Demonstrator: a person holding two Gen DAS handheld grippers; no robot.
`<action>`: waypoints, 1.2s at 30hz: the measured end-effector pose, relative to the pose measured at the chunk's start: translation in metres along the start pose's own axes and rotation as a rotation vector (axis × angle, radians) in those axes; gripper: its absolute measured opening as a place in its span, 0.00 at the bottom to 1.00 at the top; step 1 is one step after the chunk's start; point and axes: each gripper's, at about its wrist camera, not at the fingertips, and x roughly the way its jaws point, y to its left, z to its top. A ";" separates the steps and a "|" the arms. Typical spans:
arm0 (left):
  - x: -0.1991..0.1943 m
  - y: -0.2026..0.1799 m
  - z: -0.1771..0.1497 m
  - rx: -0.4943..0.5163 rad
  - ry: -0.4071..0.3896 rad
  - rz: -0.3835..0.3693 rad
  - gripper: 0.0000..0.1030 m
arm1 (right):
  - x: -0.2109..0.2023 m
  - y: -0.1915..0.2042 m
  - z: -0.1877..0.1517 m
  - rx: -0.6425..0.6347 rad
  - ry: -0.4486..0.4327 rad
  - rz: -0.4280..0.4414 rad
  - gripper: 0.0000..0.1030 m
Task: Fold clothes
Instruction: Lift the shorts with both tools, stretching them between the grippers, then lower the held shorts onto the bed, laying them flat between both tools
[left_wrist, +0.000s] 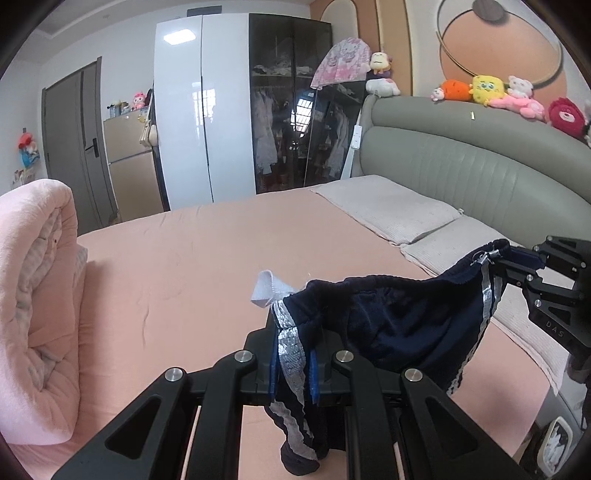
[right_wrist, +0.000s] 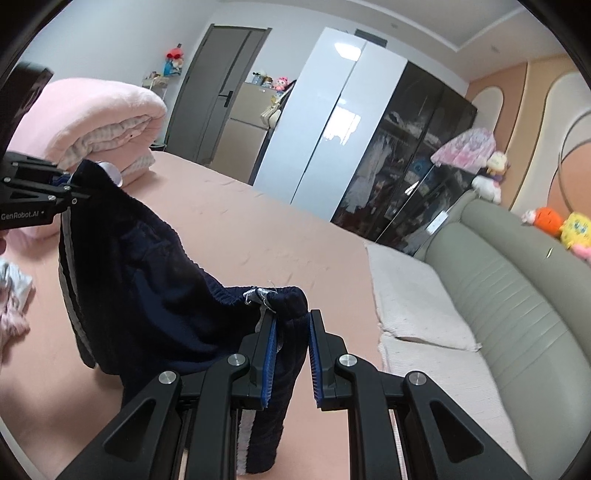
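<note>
Far left, a rolled fluffy pink duvet (left_wrist: 37, 295) sits on the salmon-pink bed sheet (left_wrist: 184, 266); behind it a grey door (left_wrist: 74, 147), then a glossy white wardrobe (left_wrist: 192, 122) beside a dark glass-fronted closet (left_wrist: 291, 122) with clothes hanging inside.

Centre: your left gripper (left_wrist: 293, 360) is clamped on one end of the waistband of the navy-blue shorts with silver side stripes (left_wrist: 388, 321), silver stripe fabric pinched between the blue pads, a tail of cloth drooping below the fingers. A white tag sticks up just past the pinch point. The shorts hang in the air above the sheet, stretched between your two grippers, sagging in the middle.

Right: your right gripper (left_wrist: 517, 262) bites the other waistband end, up near the beige pillows (left_wrist: 399, 206). In the right wrist view, the right gripper (right_wrist: 291, 328) has the waistband bunched between its blue pads; the jaws stand a bit apart, but cloth fills the gap, so it is grasping. The shorts (right_wrist: 147, 258) run from there to the left gripper (right_wrist: 79, 192), hanging down.

Beyond: a grey padded headboard (left_wrist: 461, 162) with a row of plush toys (left_wrist: 498, 92) on top.
</note>
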 end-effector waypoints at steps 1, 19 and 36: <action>0.003 0.002 0.002 -0.003 -0.005 0.006 0.10 | 0.006 -0.004 0.002 0.016 0.005 0.012 0.13; 0.072 0.017 0.052 0.078 -0.118 0.126 0.10 | 0.101 -0.050 0.050 0.169 -0.044 0.065 0.13; 0.098 0.019 0.017 0.074 -0.091 0.091 0.10 | 0.127 -0.018 0.015 0.028 -0.013 -0.005 0.13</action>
